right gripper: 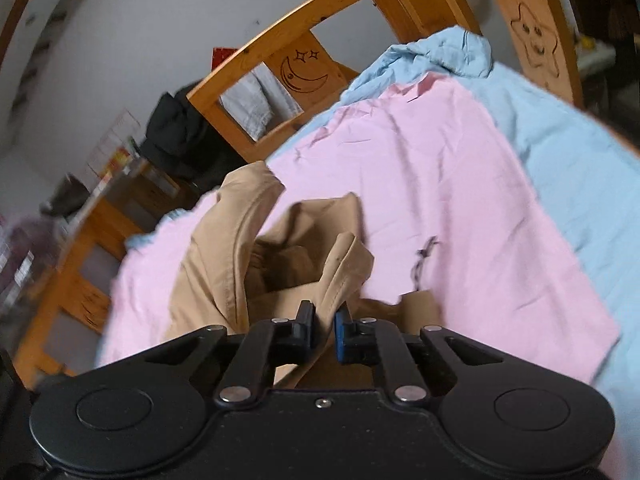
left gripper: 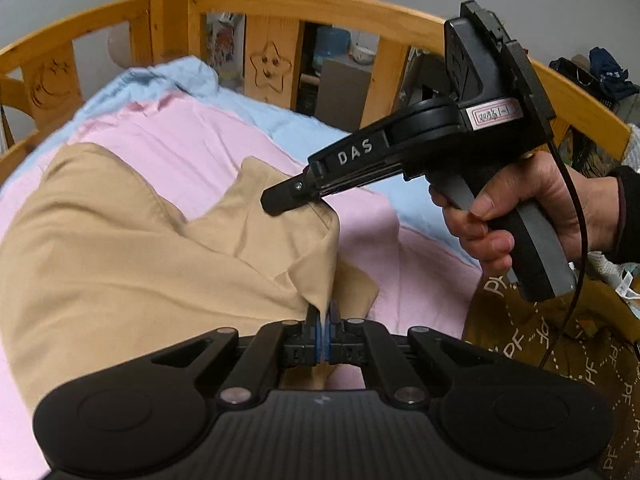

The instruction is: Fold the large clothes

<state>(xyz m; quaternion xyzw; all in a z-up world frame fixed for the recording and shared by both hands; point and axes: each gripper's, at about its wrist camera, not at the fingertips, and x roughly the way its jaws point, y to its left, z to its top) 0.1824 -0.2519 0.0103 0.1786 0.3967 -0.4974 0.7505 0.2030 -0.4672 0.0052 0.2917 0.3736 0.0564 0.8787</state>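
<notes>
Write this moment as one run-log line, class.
left gripper: shut on tan garment | right gripper: shut on tan garment | garment: lifted partly off pink sheet | fold: unfinished

A child's bedroom in a home. A wooden bed frame (left gripper: pixel 308 2) with railings surrounds the mattress; its slats carry a carved smiling star (left gripper: pixel 270 66) and a crescent moon (right gripper: pixel 304 74). A pink sheet (right gripper: pixel 440 184) lies over a light blue sheet (right gripper: pixel 568 152). Plain white walls (right gripper: pixel 160 20) stand behind, with cluttered shelves (right gripper: pixel 120 168) nearby.
</notes>
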